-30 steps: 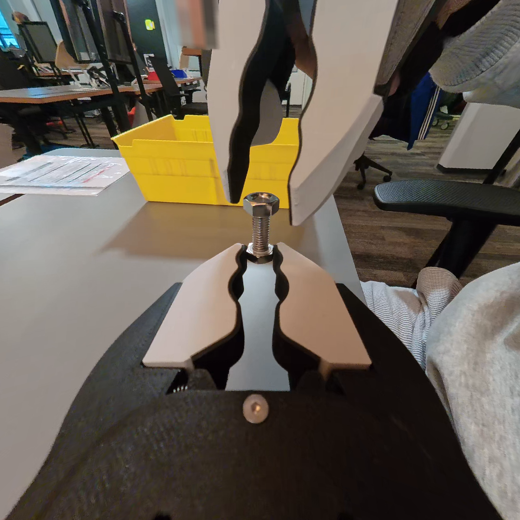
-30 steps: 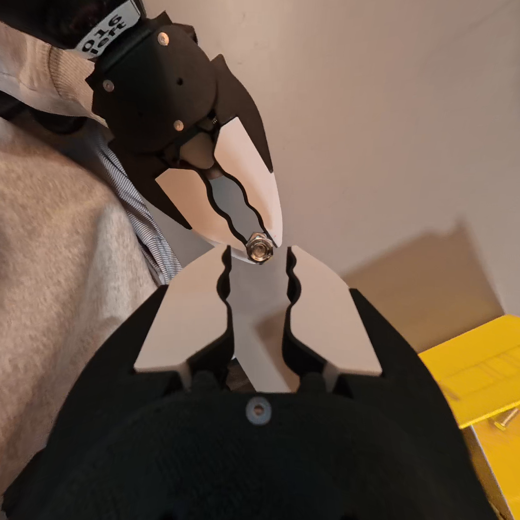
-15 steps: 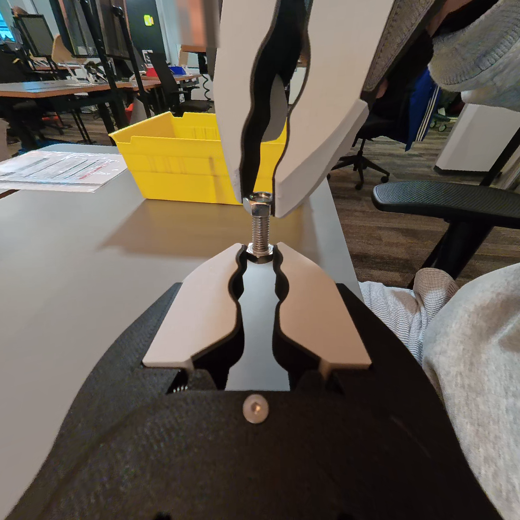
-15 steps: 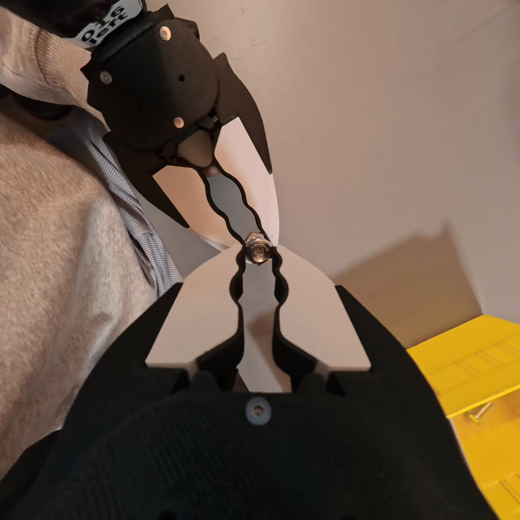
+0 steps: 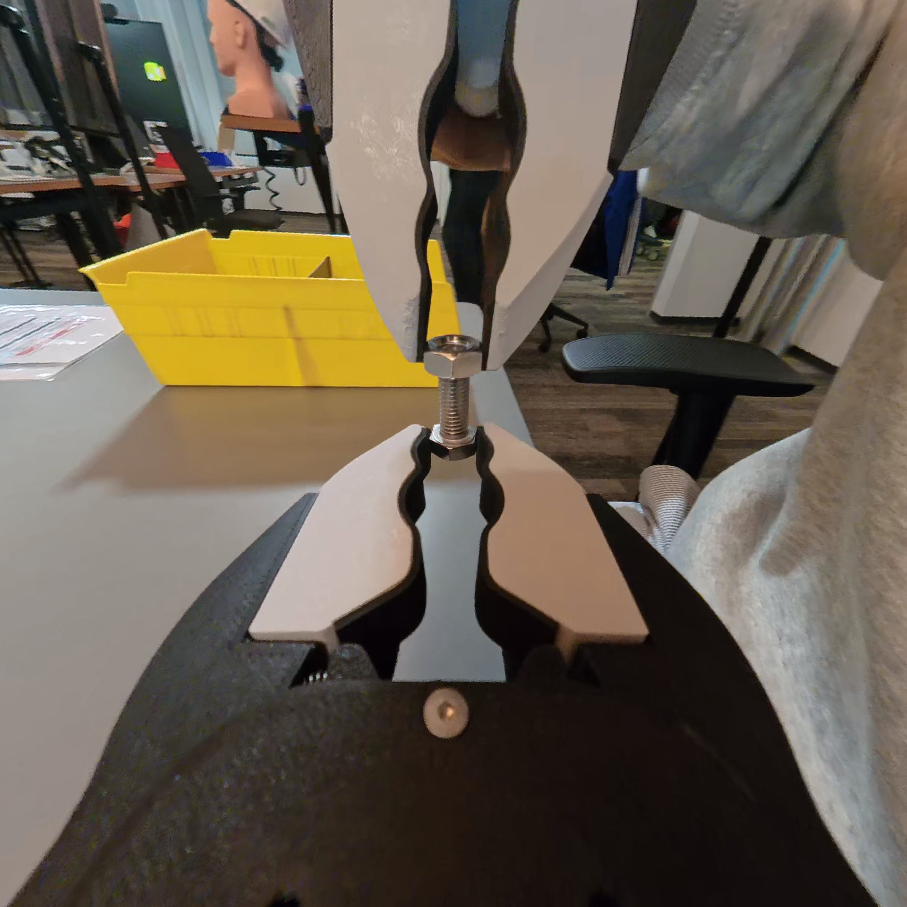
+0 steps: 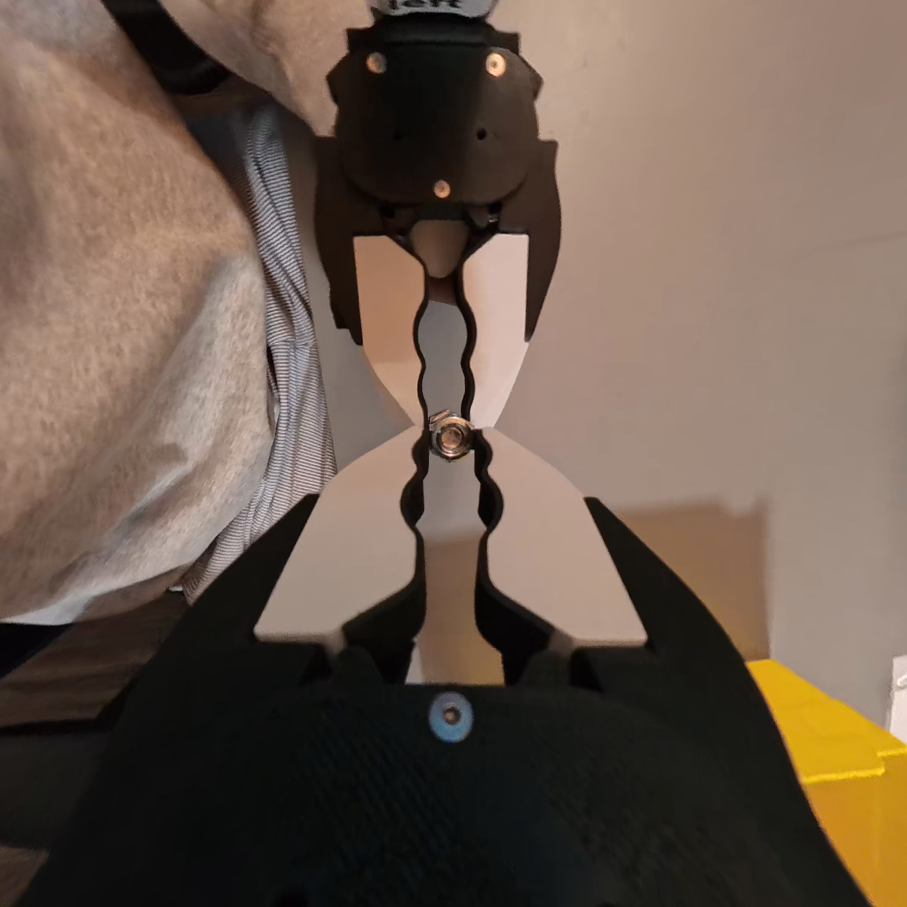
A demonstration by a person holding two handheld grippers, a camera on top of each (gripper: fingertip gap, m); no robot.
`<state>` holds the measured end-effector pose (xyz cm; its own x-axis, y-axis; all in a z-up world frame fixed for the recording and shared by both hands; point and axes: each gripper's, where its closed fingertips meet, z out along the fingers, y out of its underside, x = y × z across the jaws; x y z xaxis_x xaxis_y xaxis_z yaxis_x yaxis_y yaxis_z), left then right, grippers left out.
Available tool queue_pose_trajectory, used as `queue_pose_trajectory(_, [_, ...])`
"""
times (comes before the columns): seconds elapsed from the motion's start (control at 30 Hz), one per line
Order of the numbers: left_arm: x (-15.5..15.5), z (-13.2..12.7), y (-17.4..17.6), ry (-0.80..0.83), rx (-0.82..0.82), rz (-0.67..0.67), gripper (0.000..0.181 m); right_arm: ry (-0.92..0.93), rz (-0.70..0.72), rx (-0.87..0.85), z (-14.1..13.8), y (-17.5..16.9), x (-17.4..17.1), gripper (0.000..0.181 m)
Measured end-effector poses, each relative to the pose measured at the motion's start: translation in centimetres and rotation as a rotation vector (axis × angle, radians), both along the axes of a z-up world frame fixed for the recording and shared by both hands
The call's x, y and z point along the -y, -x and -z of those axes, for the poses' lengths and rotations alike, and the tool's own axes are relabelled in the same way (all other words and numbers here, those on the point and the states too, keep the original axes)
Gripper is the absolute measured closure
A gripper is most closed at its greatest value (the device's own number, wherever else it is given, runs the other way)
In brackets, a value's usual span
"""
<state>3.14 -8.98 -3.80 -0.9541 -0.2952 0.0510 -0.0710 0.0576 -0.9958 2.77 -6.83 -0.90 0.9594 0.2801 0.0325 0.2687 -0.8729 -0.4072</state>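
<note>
A steel hex bolt point(image 5: 452, 407) stands upright over the grey table point(image 5: 122, 491), threaded into a steel nut point(image 5: 450, 443). My left gripper point(image 5: 451, 441) is shut on the nut, which sits between its white fingertips. My right gripper point(image 5: 453, 356) comes down from above and is shut on the bolt's hex head point(image 5: 453, 362). In the right wrist view the bolt head point(image 6: 449, 440) shows end-on between my right gripper's point(image 6: 449, 444) tips. The left gripper point(image 6: 444, 417) points toward it from the top, tip to tip.
A yellow plastic bin point(image 5: 245, 314) stands on the table behind the grippers and also shows in the right wrist view point(image 6: 834, 736). A plastic-covered sheet point(image 5: 39, 333) lies at the left. A black chair armrest point(image 5: 687, 363) and grey sleeves point(image 5: 785, 540) are at the right. The grippers are tip to tip, or close to it.
My right gripper came down open over the bolt head, shut on it, then turned about the bolt's axis. The left gripper kept hold of the nut.
</note>
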Motion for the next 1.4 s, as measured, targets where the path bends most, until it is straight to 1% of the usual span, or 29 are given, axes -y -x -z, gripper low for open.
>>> queue_pose_trajectory(0.1, [0.2,0.0,0.5,0.01,-0.021,0.042,0.163,-0.029,-0.106,-0.02,0.0,0.4,0.2,0.163])
queue_pose_trajectory(0.27, [0.6,0.1,1.4,0.002,-0.013,0.096,0.163,-0.132,-0.373,0.046,0.1,1.3,0.7,0.164])
queue_pose_trajectory(0.37, [0.8,0.3,1.9,-0.004,-0.016,0.131,0.163,-0.132,-0.43,0.056,0.3,1.7,1.0,0.164])
queue_pose_trajectory(0.43, [0.8,0.3,1.7,-0.013,0.002,0.108,0.163,-0.137,-0.435,0.075,0.3,1.6,1.0,0.164])
queue_pose_trajectory(0.5, [0.6,0.3,1.2,-0.021,0.011,0.073,0.163,-0.139,-0.389,0.087,0.2,1.1,0.8,0.164])
queue_pose_trajectory(0.57, [0.3,0.0,0.7,-0.003,-0.008,0.048,0.163,-0.157,-0.314,0.094,-0.2,0.4,0.3,0.161])
queue_pose_trajectory(0.67, [-0.2,-0.3,-0.1,0.021,-0.022,-0.002,0.163,-0.237,-0.192,0.128,-2.0,-0.7,-0.8,0.158])
queue_pose_trajectory(0.77, [-0.5,-0.3,-0.7,0.021,-0.029,-0.034,0.163,-0.371,-0.025,0.138,-5.0,-2.3,-1.9,0.159])
queue_pose_trajectory(0.87, [-0.7,-0.1,-1.2,0.016,-0.035,-0.065,0.164,-0.597,0.116,0.145,-9.2,-3.9,-2.4,0.158])
queue_pose_trajectory(0.93, [-1.0,-0.1,-1.6,0.02,-0.041,-0.084,0.164,-0.755,0.176,0.111,-12.1,-4.2,-1.9,0.181])
queue_pose_trajectory(1.0, [-1.2,-0.1,-2.0,0.026,-0.052,-0.106,0.164,-0.833,0.235,0.078,-13.8,-4.6,-1.3,0.181])
queue_pose_trajectory(1.07, [-1.4,-0.1,-2.3,0.032,-0.062,-0.119,0.164,-0.819,0.302,0.092,-13.8,-5.4,-0.7,0.181])
queue_pose_trajectory(1.2, [-1.6,0.0,-2.6,0.029,-0.06,-0.138,0.164,-0.683,0.371,0.156,-11.5,-6.4,0.2,0.181])
queue_pose_trajectory(1.3, [-1.8,0.1,-2.9,0.009,-0.04,-0.167,0.164,-0.569,0.425,0.067,-9.4,-6.0,0.1,0.181])
queue_pose_trajectory(1.33, [-1.8,0.2,-3.0,0.003,-0.035,-0.178,0.164,-0.514,0.444,0.036,-8.4,-5.9,0.0,0.178])
queue_pose_trajectory(1.4, [-2.0,0.2,-3.2,-0.006,-0.029,-0.198,0.164,-0.389,0.452,-0.004,-6.2,-5.3,-0.1,0.165])
